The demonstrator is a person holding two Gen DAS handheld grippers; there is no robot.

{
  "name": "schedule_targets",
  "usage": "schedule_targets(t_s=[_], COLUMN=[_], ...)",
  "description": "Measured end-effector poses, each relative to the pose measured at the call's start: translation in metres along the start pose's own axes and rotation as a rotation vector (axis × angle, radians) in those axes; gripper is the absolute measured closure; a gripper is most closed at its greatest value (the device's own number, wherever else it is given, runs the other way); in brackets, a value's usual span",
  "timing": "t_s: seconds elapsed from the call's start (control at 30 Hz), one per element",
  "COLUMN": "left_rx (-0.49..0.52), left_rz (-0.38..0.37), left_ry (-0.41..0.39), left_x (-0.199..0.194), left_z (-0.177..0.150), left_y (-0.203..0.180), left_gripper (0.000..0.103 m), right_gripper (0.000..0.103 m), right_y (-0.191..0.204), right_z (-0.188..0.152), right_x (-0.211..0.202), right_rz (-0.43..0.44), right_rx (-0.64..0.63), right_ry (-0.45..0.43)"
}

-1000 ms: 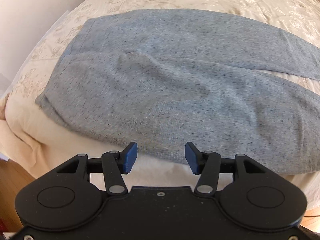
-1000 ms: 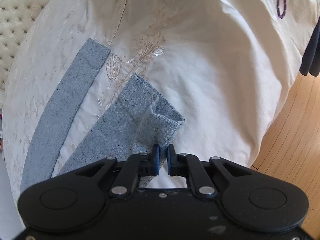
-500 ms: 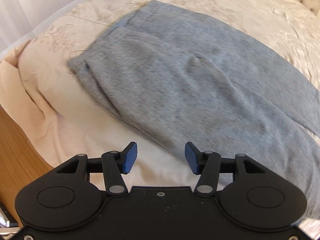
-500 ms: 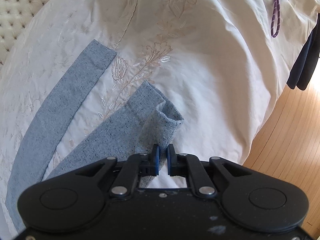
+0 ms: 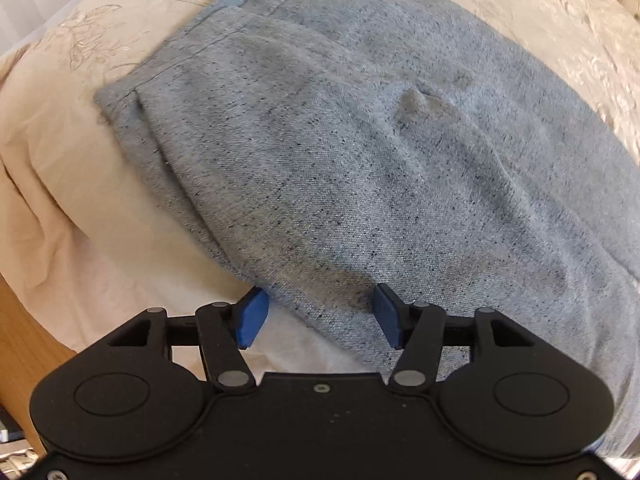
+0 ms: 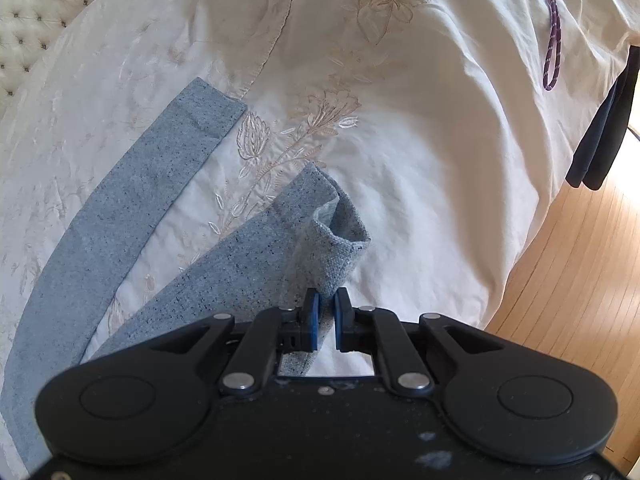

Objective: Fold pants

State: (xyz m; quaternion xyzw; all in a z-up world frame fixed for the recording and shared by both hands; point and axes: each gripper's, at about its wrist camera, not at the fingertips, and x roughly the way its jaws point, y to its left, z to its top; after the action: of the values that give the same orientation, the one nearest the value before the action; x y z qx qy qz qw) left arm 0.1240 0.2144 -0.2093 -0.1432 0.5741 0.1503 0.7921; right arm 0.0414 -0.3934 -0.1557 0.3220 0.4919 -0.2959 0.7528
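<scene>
The right gripper (image 6: 325, 320) pinches the lifted hem of one leg of the grey pants (image 6: 256, 256). The left gripper (image 5: 319, 318) has its fingers spread over the pants' edge near the waistband (image 5: 168, 68), on the cream bedspread (image 5: 80, 200).

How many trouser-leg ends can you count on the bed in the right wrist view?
2. One leg end lies flat on the bedspread, upper left. The other leg end is lifted, pinched in the right tongs. None seem hidden.

Pants (image 5: 360, 168) spread on a bedspread (image 6: 420, 128), waistband toward the upper left in the left wrist view. Left gripper (image 5: 320, 318) at the pants' near edge. Two legs (image 6: 120, 208) diverge; the nearer leg's cuff (image 6: 332, 248) rises between the right gripper (image 6: 325, 322) pads. Floor (image 6: 572, 280) right of the bed.
</scene>
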Motion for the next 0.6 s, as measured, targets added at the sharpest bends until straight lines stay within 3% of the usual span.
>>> schedule_targets(t_s=[0.13, 0.17, 0.27, 0.3, 0.4, 0.6], left_rx=[-0.005, -0.022, -0.074, -0.103, -0.182, -0.163], left_rz=[0.02, 0.021, 0.024, 0.001, -0.071, -0.125], left_ry=[0.012, 0.014, -0.009, -0.02, -0.074, -0.211], left_x=[0.003, 0.002, -0.008, -0.013, -0.037, -0.097], left_z=[0.001, 0.002, 0.007, 0.009, 0.017, 0.039], left_y=[-0.002, -0.001, 0.005, 0.008, 0.014, 0.003], left_gripper=[0.042, 0.047, 0.084, 0.089, 0.091, 0.092], right_gripper=[0.094, 0.094, 0.094, 0.094, 0.094, 0.094], right_y=[0.005, 0.006, 0.007, 0.007, 0.004, 0.001], right_z=[0.0, 0.0, 0.0, 0.0, 0.004, 0.028], right_x=[-0.004, -0.004, -0.005, -0.006, -0.011, -0.034], right_rz=[0.011, 0.014, 0.035, 0.042, 0.068, 0.171], right_rx=[-0.02, -0.026, -0.038, -0.036, -0.037, -0.032], right_ry=[-0.011, -0.014, -0.013, -0.014, -0.021, -0.057])
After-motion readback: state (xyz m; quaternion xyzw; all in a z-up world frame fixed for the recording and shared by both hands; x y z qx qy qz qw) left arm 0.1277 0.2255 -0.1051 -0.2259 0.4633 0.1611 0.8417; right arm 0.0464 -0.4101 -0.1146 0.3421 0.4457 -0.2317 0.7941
